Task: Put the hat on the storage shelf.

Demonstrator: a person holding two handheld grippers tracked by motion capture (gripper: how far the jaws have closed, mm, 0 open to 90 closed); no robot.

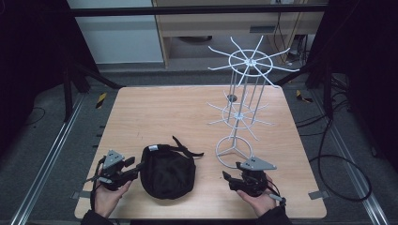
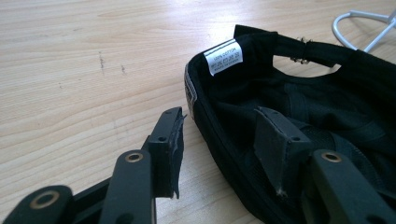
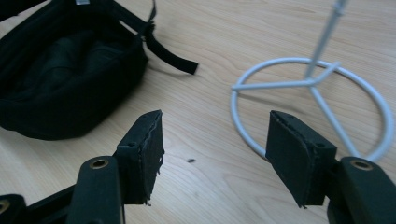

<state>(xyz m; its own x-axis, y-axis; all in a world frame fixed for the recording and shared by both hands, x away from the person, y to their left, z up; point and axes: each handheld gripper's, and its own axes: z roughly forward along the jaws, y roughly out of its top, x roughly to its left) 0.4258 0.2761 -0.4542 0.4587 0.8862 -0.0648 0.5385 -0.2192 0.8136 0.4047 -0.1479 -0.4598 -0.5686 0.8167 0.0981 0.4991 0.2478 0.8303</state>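
A black cap [image 1: 168, 173] lies upside down on the wooden table [image 1: 164, 108], with its white label [image 2: 223, 57] and strap showing. My left gripper [image 1: 141, 166] is at the cap's left rim. In the left gripper view its jaws straddle that rim [image 2: 224, 126], one pad outside and one inside the cap [image 2: 303, 93], with a gap still visible on the outer side. My right gripper [image 1: 226, 177] is open over bare wood [image 3: 215, 135], between the cap [image 3: 60, 70] and the round base of a white wire stand [image 3: 308, 84].
The white wire stand [image 1: 244, 93] rises at the table's right half, with spoked arms at two levels and a ring base [image 1: 233, 150] just beyond my right gripper. The cap's loose strap [image 1: 187, 147] points toward it. Dark cables lie on the floor at right.
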